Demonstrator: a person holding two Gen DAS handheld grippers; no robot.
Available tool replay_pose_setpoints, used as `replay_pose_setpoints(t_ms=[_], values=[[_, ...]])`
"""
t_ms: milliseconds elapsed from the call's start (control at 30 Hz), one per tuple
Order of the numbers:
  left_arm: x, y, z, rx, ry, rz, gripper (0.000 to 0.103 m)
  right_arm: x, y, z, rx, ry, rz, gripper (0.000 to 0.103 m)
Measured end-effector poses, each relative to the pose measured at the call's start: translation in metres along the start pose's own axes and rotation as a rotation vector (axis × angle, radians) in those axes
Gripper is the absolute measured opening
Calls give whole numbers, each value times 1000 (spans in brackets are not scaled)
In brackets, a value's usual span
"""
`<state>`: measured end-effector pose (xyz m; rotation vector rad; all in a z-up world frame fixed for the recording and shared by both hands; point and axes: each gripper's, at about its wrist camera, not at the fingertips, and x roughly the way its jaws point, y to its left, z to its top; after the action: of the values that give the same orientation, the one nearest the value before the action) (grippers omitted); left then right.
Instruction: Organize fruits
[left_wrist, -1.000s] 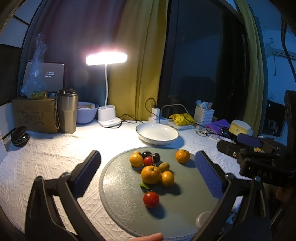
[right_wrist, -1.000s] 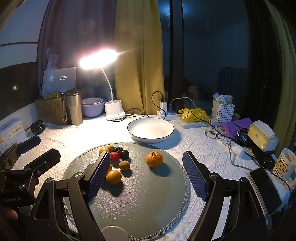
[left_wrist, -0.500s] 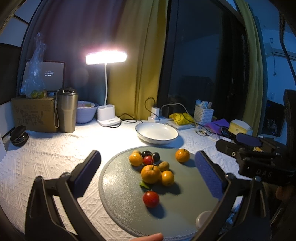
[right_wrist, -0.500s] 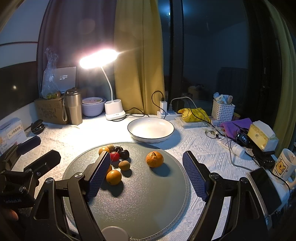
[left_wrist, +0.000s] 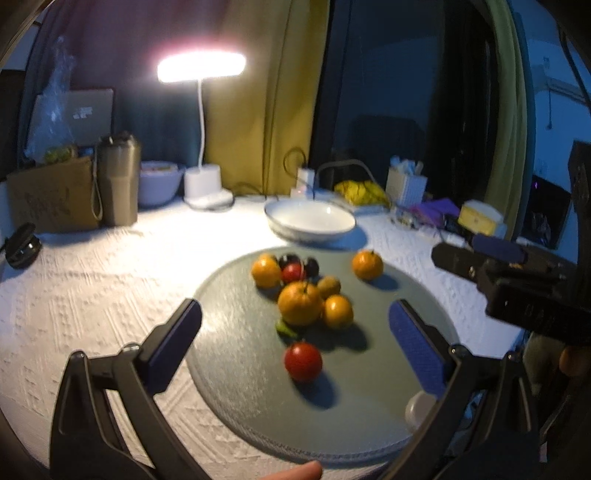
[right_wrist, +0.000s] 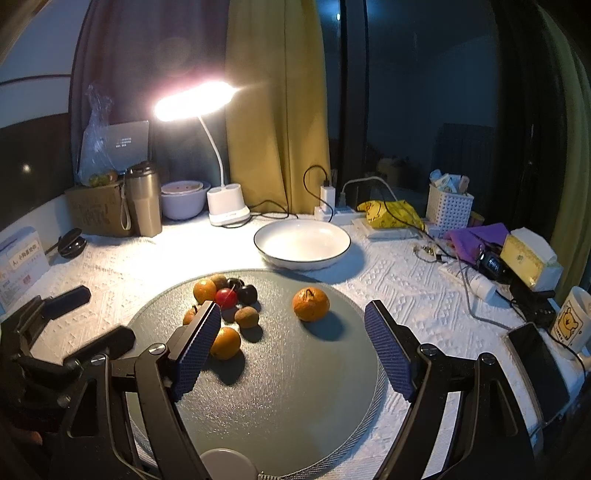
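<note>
A round grey mat (left_wrist: 258, 387) (right_wrist: 288, 387) carries several fruits: a large orange (left_wrist: 300, 302), smaller oranges, dark cherries, a brown kiwi-like fruit (right_wrist: 246, 316) and a red tomato (left_wrist: 303, 361). One tangerine (right_wrist: 311, 303) (left_wrist: 366, 264) sits apart to the right. A white bowl (right_wrist: 302, 243) (left_wrist: 310, 222), with nothing in it, stands behind the mat. My left gripper (left_wrist: 295, 332) is open above the mat, with the tomato between its fingers' lines. My right gripper (right_wrist: 291, 339) is open over the mat's middle, holding nothing.
A lit desk lamp (right_wrist: 225, 210), a steel tumbler (right_wrist: 143, 199), a cardboard box and a pale bowl line the back left. Cables, a power strip, a white basket (right_wrist: 448, 206), a tissue pack, a phone and a mug (right_wrist: 570, 321) crowd the right side.
The left wrist view has shifted and blurred: my left gripper tilted down and moved slightly toward the fruits. The right gripper has barely moved. Fruits stay in place.
</note>
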<state>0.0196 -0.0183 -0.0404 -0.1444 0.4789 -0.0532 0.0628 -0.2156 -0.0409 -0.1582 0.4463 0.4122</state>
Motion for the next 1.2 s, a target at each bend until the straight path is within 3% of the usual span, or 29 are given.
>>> replay_pose_setpoints(t_ms=[100,200,467,700,967,1200], values=[[11,0,-7,10,50,-12,99,9,1,-3,1,24,2,83],[23,-1,-12,18,106,-25,88,21,2,-6,0,51,8,83],[54,2,-27,36,257,-20,49,49,10,-15,-7,121,52,82],[57,9,-26,37,268,-23,42,73,20,-19,-16,194,118,76],[54,17,-22,31,258,-35,32,94,44,-24,-65,290,199,52],[55,23,-21,4,268,-51,32,107,52,-27,-97,337,230,43]])
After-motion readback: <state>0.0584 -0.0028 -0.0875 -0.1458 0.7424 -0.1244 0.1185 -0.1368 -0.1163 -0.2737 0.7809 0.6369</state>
